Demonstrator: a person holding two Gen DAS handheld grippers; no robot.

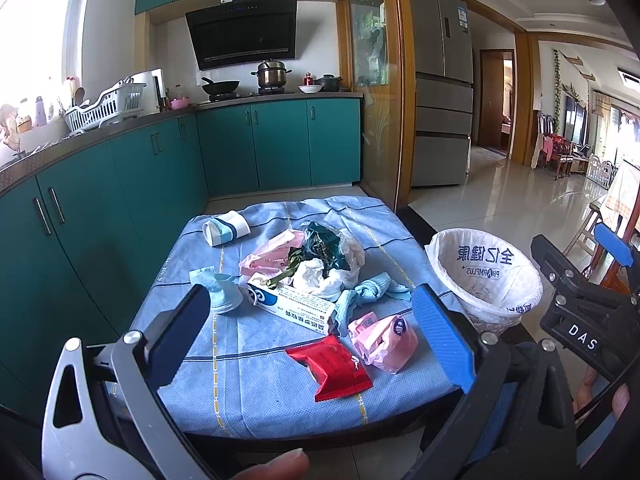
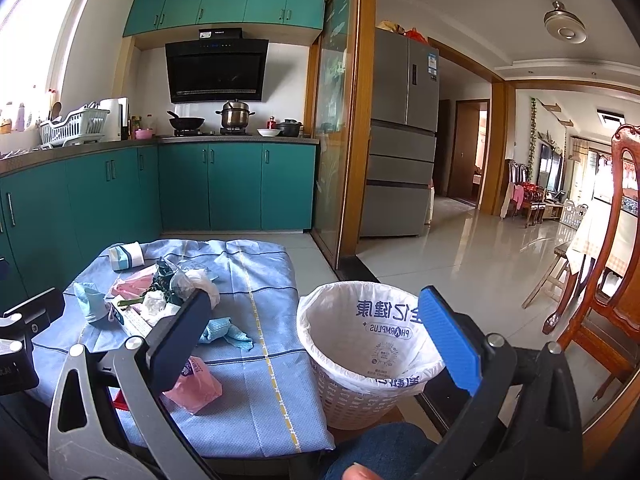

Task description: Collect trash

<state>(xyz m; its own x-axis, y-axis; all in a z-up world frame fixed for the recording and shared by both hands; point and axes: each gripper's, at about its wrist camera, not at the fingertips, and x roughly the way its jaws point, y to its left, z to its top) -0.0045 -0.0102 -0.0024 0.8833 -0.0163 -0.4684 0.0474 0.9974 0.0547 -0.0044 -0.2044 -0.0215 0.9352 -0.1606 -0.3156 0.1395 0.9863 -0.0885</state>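
Both hand-held grippers, left [image 1: 308, 336] and right [image 2: 316, 340], hang released above the worktop [image 1: 248, 392]; trash [image 1: 320, 272] lies heaped there. Best start with the red packet [image 1: 330, 366], beside the bin [image 2: 360, 344].

red wrapper [image 1: 329, 366], blue striped cloth [image 1: 260, 396]

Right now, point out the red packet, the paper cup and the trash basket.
red packet [image 1: 330, 364]: left wrist view, middle of its red face.
paper cup [image 1: 226, 228]: left wrist view, side wall of the cup lying on its side.
trash basket [image 2: 352, 394]: right wrist view, white lattice wall below the bag liner.
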